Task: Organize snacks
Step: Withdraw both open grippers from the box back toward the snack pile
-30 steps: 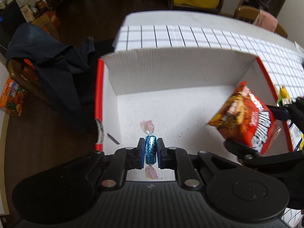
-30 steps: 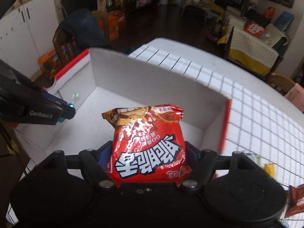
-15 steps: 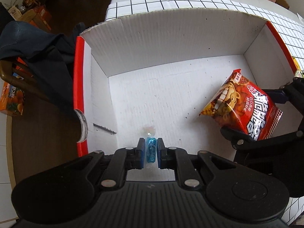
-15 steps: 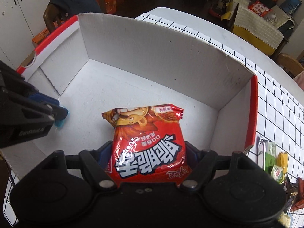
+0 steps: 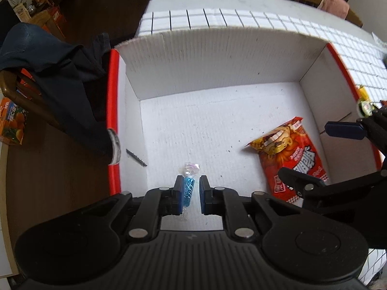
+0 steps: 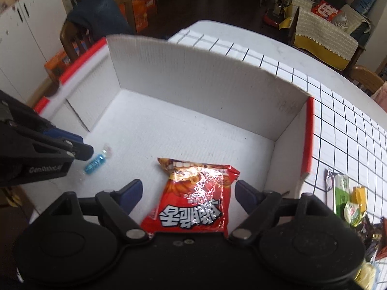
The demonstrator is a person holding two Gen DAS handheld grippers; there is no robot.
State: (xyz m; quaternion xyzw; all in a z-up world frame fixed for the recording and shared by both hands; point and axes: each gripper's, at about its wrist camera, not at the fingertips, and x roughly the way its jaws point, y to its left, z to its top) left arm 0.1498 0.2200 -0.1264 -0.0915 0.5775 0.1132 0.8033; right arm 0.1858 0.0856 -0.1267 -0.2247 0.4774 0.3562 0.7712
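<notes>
A white cardboard box (image 5: 217, 60) with red side rims sits on the checked table. A blue-wrapped candy (image 5: 188, 191) lies on the box floor near the front left. My left gripper (image 5: 189, 188) straddles it with its jaws slightly apart, and a gap shows beside the right pad. In the right wrist view the candy (image 6: 95, 163) rests on the floor just past the left gripper (image 6: 82, 148). A red snack bag (image 6: 196, 198) lies flat on the box floor. My right gripper (image 6: 188, 186) is opening, its pads clear of the bag on both sides.
Several small snack packets (image 6: 341, 191) lie on the checked tablecloth (image 6: 338, 111) right of the box. A chair draped with a dark jacket (image 5: 48, 67) stands left of the table, with an orange carton (image 5: 12, 123) on the floor. The box walls stand tall around both grippers.
The left jaws have parted and the candy now lies on the box floor. The right jaws have widened and the red bag has dropped flat onto the box floor.
</notes>
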